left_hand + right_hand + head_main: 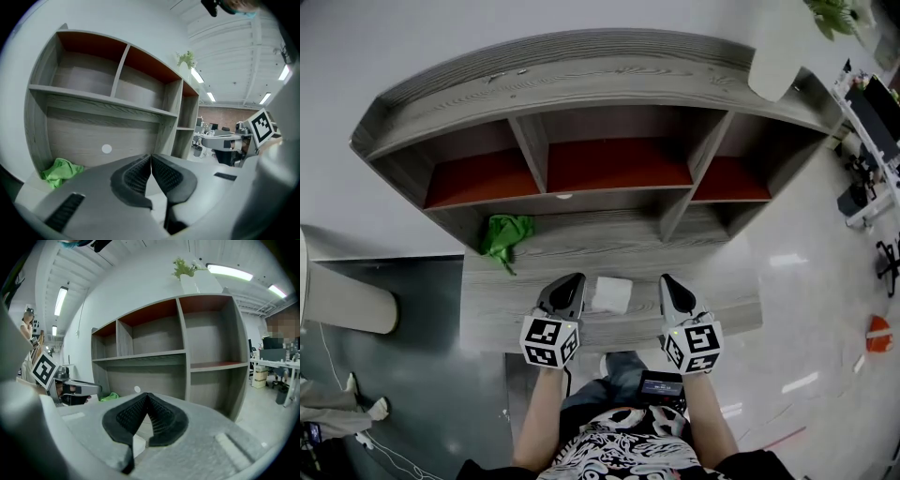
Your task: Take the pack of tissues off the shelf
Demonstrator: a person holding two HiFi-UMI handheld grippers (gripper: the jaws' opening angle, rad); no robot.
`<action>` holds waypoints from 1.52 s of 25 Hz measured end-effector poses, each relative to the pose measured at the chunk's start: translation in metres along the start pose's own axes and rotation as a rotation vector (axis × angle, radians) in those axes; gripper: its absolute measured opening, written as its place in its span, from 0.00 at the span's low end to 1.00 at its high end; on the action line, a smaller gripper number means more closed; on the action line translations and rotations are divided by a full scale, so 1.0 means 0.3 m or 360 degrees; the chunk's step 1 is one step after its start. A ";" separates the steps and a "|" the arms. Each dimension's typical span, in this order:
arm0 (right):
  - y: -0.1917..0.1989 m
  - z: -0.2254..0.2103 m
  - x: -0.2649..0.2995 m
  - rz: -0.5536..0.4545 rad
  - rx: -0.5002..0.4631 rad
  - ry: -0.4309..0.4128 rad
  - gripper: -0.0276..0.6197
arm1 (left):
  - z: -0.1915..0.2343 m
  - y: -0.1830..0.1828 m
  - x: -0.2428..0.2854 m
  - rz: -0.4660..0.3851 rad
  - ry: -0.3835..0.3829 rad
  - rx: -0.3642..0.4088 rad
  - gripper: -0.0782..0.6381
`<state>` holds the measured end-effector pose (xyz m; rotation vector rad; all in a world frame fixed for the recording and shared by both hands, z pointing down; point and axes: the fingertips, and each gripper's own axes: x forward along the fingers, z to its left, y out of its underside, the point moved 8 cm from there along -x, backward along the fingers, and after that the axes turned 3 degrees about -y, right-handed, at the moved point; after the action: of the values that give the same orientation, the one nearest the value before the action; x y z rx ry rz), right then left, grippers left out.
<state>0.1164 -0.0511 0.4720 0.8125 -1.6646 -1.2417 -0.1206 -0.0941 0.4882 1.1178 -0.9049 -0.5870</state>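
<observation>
Surroundings: green cloth (506,234) left of tissue pack (610,294) | left hand-held gripper (570,281), right hand-held gripper (669,283): both closed, empty, flanking it

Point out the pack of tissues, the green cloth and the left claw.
pack of tissues (610,293): head view, middle of its white top face.
green cloth (506,234): head view, centre of the crumpled heap.
left claw (150,157): left gripper view, where its shut tips meet.

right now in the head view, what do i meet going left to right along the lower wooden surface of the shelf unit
green cloth -> left gripper -> pack of tissues -> right gripper
</observation>
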 end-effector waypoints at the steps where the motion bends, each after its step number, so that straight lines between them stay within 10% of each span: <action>1: -0.013 0.006 0.002 -0.0014 -0.0009 -0.0002 0.05 | -0.001 -0.023 -0.008 -0.0029 -0.0015 0.0009 0.12; 38: -0.124 0.038 -0.044 -0.0121 -0.0113 0.0001 0.05 | -0.051 -0.216 -0.075 -0.0219 0.0053 0.0000 0.12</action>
<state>0.1112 -0.0457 0.4316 0.8394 -1.5928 -1.3446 -0.1172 -0.0912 0.4182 1.1931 -0.8035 -0.6793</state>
